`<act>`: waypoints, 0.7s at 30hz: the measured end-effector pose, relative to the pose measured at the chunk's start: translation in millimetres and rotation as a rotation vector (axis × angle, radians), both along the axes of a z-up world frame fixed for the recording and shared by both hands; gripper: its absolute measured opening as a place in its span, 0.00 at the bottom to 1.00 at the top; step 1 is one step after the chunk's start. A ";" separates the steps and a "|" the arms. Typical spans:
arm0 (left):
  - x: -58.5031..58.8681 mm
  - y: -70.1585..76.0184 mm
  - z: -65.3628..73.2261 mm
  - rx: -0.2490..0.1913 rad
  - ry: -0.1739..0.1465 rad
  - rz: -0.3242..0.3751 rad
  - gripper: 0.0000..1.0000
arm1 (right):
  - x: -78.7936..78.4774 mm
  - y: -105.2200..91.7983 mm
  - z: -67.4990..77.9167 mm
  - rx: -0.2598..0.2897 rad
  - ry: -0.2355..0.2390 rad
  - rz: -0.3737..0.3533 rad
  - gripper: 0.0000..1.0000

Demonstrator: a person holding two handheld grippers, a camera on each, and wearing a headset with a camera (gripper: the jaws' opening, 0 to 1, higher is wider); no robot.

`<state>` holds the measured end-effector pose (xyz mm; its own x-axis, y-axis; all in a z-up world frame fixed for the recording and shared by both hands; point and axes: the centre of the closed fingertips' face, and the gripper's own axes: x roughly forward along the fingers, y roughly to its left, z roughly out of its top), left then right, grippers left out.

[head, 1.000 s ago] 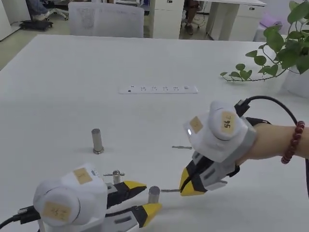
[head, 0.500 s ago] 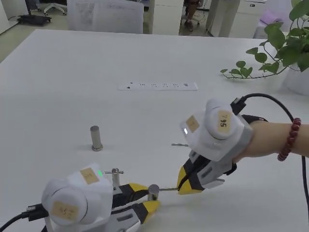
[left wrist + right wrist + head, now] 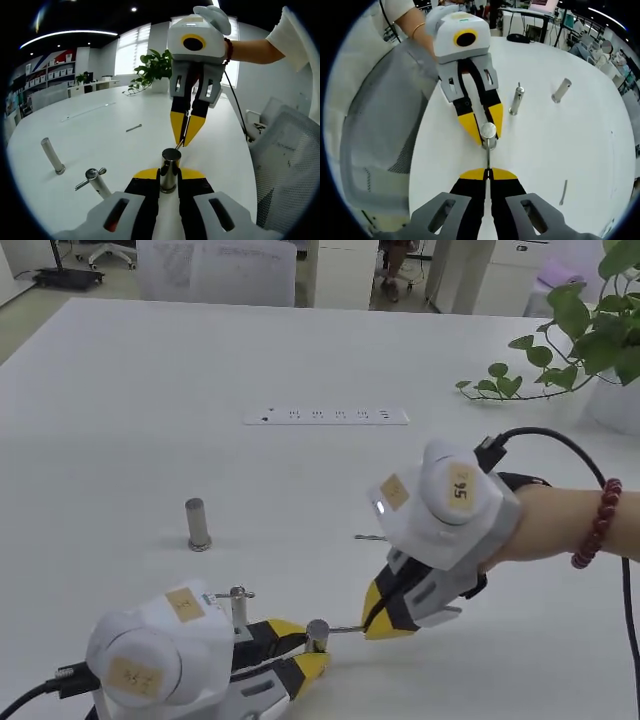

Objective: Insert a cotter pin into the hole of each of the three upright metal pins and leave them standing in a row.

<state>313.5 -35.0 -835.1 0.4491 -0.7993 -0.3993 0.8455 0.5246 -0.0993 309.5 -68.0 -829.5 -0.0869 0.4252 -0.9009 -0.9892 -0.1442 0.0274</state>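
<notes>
Now nearer — cotter pin (image 3: 346, 629), touching metal pin (image 3: 317, 633)

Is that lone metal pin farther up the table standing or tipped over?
Standing: the lone pin rests upright on its base on the table.

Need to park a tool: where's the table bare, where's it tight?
Bare: the stretch between the power strip and the lone pin, and left of both. Tight: the near edge, where the left gripper clamps the held pin, the right gripper holds a cotter pin, beside the finished pin.
</notes>
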 end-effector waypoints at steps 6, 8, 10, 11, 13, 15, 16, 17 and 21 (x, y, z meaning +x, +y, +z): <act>-0.3 -0.1 -0.2 0.000 -0.004 -0.002 0.12 | -1.0 0.5 0.3 -0.014 -0.008 0.008 0.03; -0.3 -0.1 -0.3 -0.001 -0.003 -0.001 0.12 | -1.3 0.8 0.7 -0.018 -0.010 0.010 0.03; -0.3 -0.2 -0.1 0.000 -0.004 -0.002 0.12 | -1.2 1.5 1.7 -0.022 -0.016 0.009 0.03; -0.4 -0.2 -0.1 0.000 -0.004 -0.002 0.12 | -1.1 1.9 1.9 -0.023 -0.017 0.009 0.03; -0.6 -0.2 0.0 0.001 -0.006 -0.002 0.12 | -2.4 3.7 3.1 -0.025 -0.020 0.016 0.03; -0.8 -0.2 -0.2 0.002 -0.006 -0.003 0.12 | -1.5 2.9 3.1 -0.033 -0.030 0.023 0.03; -0.9 -0.3 -0.3 0.002 -0.006 -0.003 0.12 | -1.6 3.0 3.4 -0.035 -0.032 0.024 0.03; -1.0 -0.2 -0.2 0.003 -0.007 -0.004 0.11 | -1.7 3.2 3.6 -0.035 -0.033 0.025 0.03; -1.3 -0.2 -0.7 0.001 -0.005 -0.005 0.11 | -1.6 3.5 4.1 -0.038 -0.039 0.026 0.03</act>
